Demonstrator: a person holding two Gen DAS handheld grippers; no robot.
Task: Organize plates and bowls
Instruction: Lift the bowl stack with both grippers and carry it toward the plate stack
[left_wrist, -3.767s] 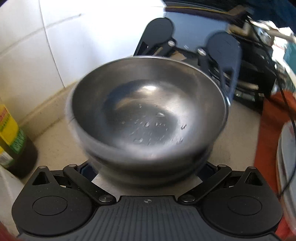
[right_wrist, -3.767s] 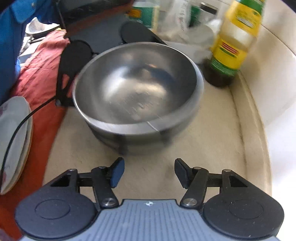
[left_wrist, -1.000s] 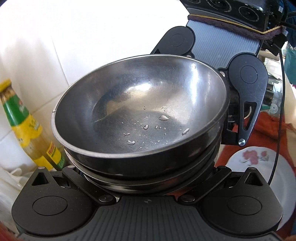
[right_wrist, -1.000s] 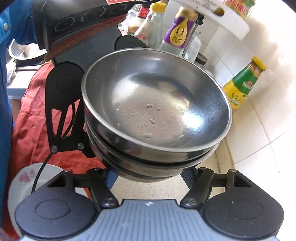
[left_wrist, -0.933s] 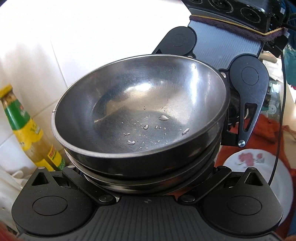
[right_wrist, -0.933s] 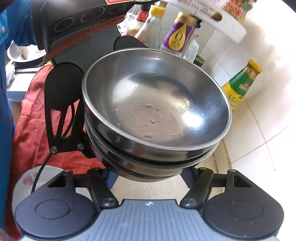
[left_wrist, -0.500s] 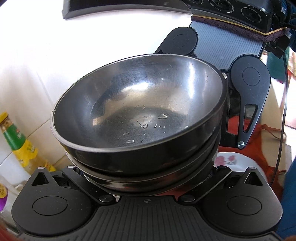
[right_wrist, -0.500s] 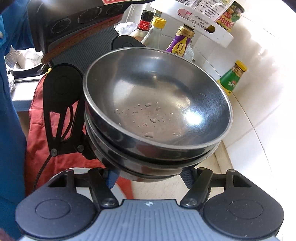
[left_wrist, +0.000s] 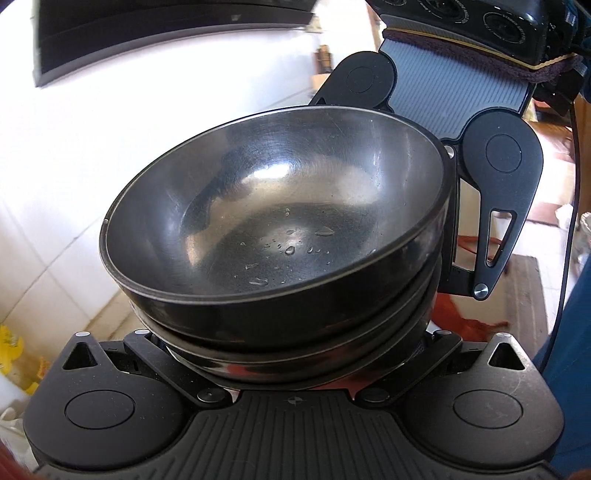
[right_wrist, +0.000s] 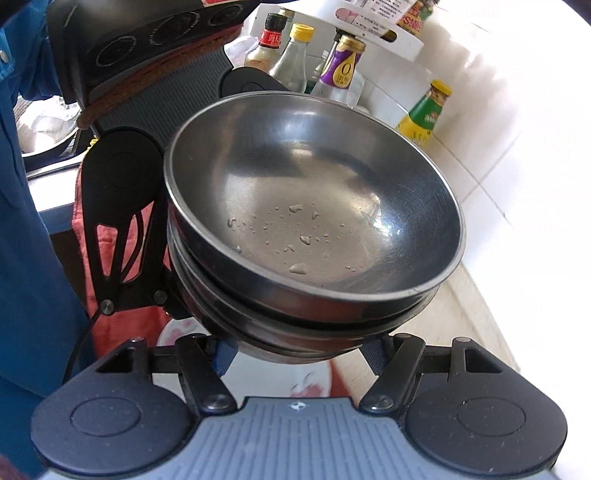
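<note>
Right wrist view, stacked steel bowls (right_wrist: 314, 206) mouth-up, tilted, both grippers clamping

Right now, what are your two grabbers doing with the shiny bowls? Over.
Left gripper and right gripper both clamped on stacked steel bowls, opposite sides. Stack held in the air, water drops inside. Sauce bottles beyond; nothing touching.

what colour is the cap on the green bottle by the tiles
Yellow; the green bottle's cap shows best in the right wrist view.

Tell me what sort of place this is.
Most likely a home kitchen: sauce bottles stand against a white tiled wall, and wet steel bowls are held above a beige counter.
</note>
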